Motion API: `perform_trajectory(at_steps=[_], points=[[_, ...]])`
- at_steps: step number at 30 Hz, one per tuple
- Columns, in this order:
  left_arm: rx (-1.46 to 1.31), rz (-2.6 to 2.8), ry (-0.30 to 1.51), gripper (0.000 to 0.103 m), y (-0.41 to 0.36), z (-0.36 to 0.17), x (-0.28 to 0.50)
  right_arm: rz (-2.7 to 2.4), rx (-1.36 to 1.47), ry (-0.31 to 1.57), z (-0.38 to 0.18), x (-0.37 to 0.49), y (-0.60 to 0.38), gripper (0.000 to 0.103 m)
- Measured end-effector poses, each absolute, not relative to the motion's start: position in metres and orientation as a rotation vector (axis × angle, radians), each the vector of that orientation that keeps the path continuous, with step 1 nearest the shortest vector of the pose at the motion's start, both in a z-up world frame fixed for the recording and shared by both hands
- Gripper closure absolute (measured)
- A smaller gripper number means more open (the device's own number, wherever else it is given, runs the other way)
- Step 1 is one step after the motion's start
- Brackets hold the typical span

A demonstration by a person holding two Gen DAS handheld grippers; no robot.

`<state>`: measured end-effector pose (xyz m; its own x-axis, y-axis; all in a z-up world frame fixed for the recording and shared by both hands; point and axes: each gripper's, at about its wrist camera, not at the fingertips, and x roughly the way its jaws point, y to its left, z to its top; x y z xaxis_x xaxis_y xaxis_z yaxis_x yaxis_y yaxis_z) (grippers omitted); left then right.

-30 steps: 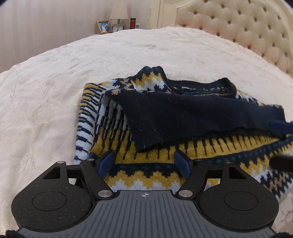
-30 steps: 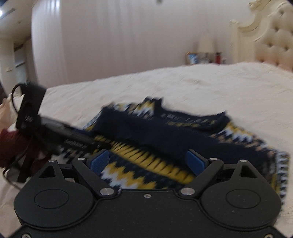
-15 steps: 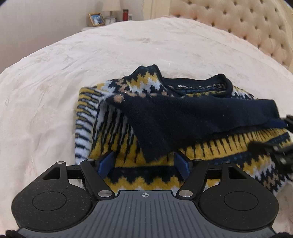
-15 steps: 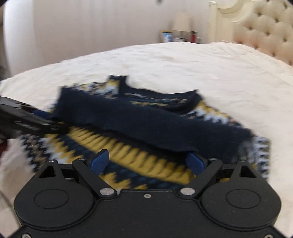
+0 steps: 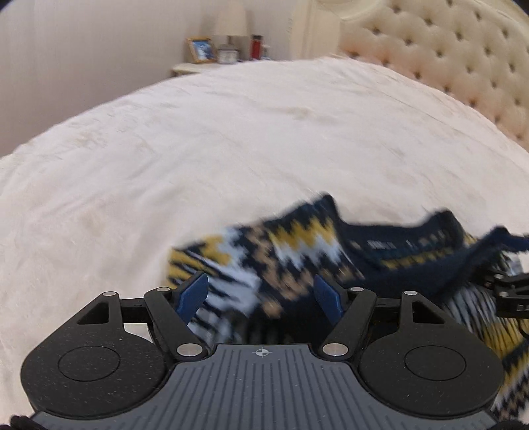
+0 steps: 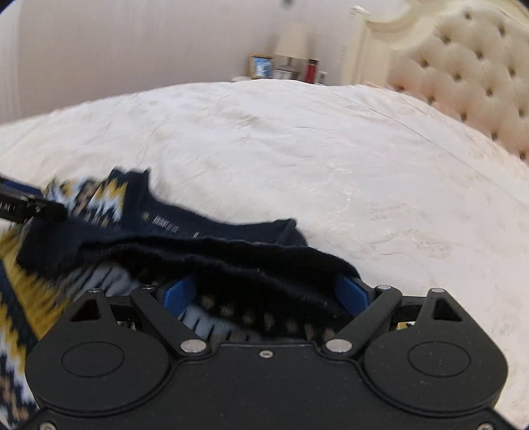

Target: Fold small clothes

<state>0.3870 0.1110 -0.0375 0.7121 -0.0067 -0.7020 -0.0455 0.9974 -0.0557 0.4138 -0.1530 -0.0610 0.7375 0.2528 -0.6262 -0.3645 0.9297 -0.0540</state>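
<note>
A small navy, yellow and white patterned sweater point(image 5: 297, 244) lies partly folded on the cream bed point(image 5: 231, 132). My left gripper point(image 5: 261, 294) is open, its blue pads point(image 5: 193, 291) wide apart over the sweater's left shoulder part. My right gripper point(image 6: 264, 294) is open too, with the dark navy folded edge point(image 6: 264, 261) lying between its blue pads point(image 6: 178, 294). The sweater's collar and label point(image 6: 165, 225) show beyond it. The right gripper shows at the right edge of the left wrist view point(image 5: 509, 294); the left gripper shows at the left edge of the right wrist view point(image 6: 23, 206).
A tufted cream headboard point(image 5: 446, 49) stands at the right. A nightstand point(image 5: 198, 67) behind the bed holds a lamp point(image 5: 228, 20), a photo frame point(image 5: 200, 49) and a red bottle point(image 5: 256, 46). Bedspread stretches beyond and left of the sweater.
Both grippers have moved forward and low onto the sweater, towards its collar end. The navy folded edge now lies between the right gripper's pads. Both views are motion-blurred.
</note>
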Motion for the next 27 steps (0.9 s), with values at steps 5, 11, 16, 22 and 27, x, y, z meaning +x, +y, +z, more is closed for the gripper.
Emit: perform_trajectory(at_steps=[5, 11, 16, 22, 27], points=[[-0.136, 0.077, 0.725, 0.034, 0.13, -0.024, 0.386, 0.309, -0.051, 0.693, -0.061, 0.432, -0.162, 0.012], [-0.07, 0.031, 0.694, 0.034, 0.127, -0.015, 0.358, 0.288, -0.001, 0.729, -0.063, 0.449, -0.161, 0.012], [-0.041, -0.044, 0.711, 0.034, 0.117, -0.024, 0.331, 0.249, 0.141, 0.726, -0.059, 0.453, -0.175, 0.012], [0.049, -0.11, 0.749, 0.034, 0.098, -0.036, 0.33, 0.244, 0.254, 0.69, -0.046, 0.436, -0.192, 0.012], [0.092, -0.076, 0.773, 0.034, 0.091, -0.045, 0.36, 0.25, 0.269, 0.657, -0.039, 0.405, -0.203, 0.011]])
